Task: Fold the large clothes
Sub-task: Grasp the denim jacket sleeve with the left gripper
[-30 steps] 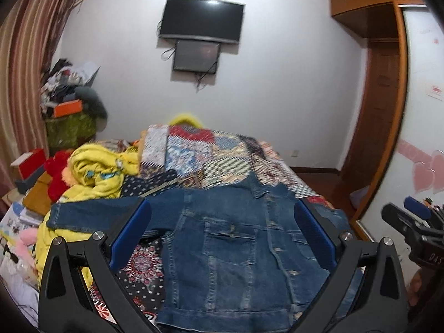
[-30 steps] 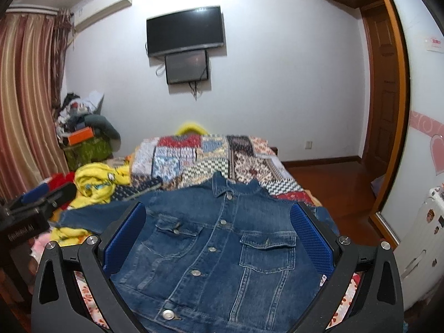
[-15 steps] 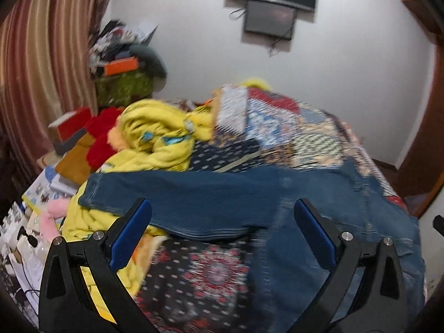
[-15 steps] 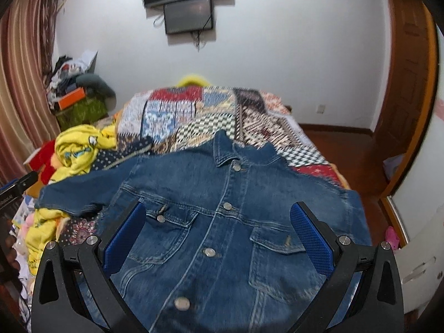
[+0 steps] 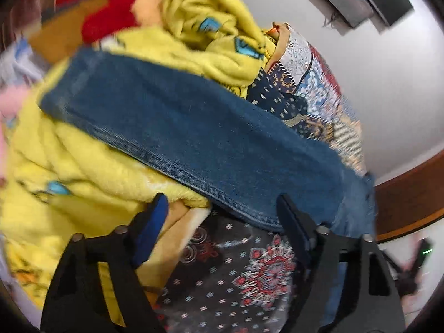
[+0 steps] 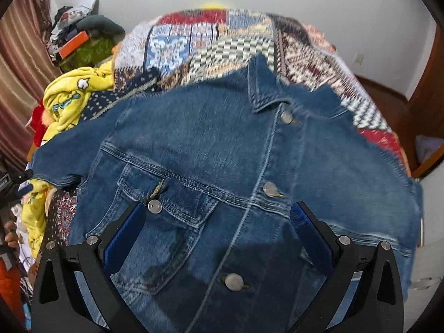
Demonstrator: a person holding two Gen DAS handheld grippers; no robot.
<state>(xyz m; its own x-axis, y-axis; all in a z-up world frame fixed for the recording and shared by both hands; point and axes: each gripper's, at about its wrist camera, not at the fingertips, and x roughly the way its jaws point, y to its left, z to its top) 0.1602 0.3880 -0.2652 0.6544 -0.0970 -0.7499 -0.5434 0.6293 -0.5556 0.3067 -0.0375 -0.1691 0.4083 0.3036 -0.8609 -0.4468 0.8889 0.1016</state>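
A blue denim jacket [image 6: 222,166] lies face up and buttoned on the bed, collar away from me. Its left sleeve [image 5: 194,130] stretches out over a yellow blanket. My left gripper [image 5: 222,213] is open and empty, close over the sleeve's lower seam near the armpit. My right gripper [image 6: 219,216] is open and empty, low over the jacket's chest, between the pocket button [image 6: 154,206] and the front placket.
A yellow fleece blanket [image 5: 83,183] is heaped at the bed's left side, with red cloth [image 5: 111,14] behind it. A patchwork quilt [image 6: 222,41] covers the bed. A dark patterned cloth [image 5: 236,277] lies under the sleeve. Curtains and clutter stand left [image 6: 25,55].
Both grippers have moved down and closer to the jacket. The left has swung left to the sleeve and tilted. The right has dropped over the chest. Both jaws stay open.
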